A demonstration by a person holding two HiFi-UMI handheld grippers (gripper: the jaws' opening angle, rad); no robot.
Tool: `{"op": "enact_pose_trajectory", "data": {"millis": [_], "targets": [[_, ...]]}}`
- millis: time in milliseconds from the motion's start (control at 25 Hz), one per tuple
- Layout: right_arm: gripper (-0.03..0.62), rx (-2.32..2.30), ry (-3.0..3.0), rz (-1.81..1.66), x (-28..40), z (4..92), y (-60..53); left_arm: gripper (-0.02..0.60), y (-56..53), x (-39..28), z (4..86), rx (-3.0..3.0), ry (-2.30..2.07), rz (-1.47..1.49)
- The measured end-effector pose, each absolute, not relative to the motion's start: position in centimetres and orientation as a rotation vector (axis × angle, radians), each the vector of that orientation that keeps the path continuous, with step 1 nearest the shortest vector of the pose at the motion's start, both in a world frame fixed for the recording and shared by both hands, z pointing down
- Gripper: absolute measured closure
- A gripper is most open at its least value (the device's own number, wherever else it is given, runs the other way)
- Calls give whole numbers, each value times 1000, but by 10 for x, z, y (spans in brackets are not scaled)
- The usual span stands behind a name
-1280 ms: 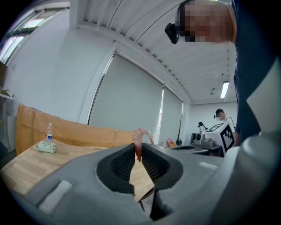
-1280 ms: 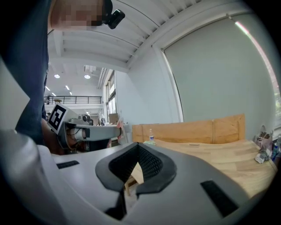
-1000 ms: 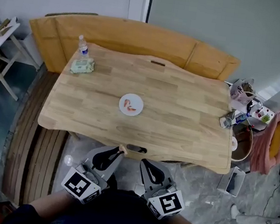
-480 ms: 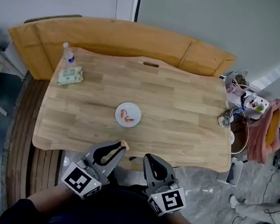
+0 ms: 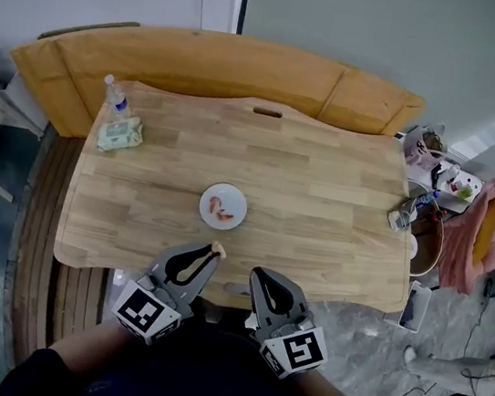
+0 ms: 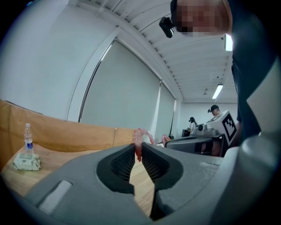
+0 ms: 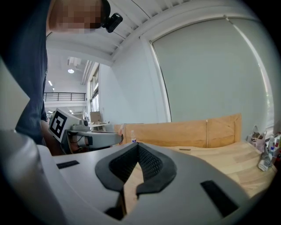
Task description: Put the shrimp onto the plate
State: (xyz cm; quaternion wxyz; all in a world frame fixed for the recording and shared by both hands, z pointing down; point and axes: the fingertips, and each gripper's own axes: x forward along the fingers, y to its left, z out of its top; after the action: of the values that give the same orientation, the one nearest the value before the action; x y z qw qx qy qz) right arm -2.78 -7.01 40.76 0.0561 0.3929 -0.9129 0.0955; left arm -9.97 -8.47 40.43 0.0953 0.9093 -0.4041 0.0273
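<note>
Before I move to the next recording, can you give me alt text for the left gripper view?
The left gripper is shut on a pink shrimp whose curled end sticks up above the jaw tips. Behind lies a wooden table, with a water bottle and a green wipes pack at far left.

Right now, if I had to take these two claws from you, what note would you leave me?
Left claw: shut on a shrimp, near the table's front edge.
Right claw: shut, empty, beside it.
Plate: mid-table, just ahead of the left claw; a second shrimp lies on it.
Done: shrimp gripped.
Left: carry it forward and release it onto the plate.
</note>
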Motion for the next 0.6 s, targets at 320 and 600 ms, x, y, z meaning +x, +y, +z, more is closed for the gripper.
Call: {"op": "enact_pose_trajectory", "data": {"millis": [320,600], "targets": [[585,1167,-2778,312,-6,414,-91,529,-122,-89,444,2645,-1258,213],[585,1200,-2750,362,18,427,-102,529,-161,-85,493,2625,-1253,438]]}}
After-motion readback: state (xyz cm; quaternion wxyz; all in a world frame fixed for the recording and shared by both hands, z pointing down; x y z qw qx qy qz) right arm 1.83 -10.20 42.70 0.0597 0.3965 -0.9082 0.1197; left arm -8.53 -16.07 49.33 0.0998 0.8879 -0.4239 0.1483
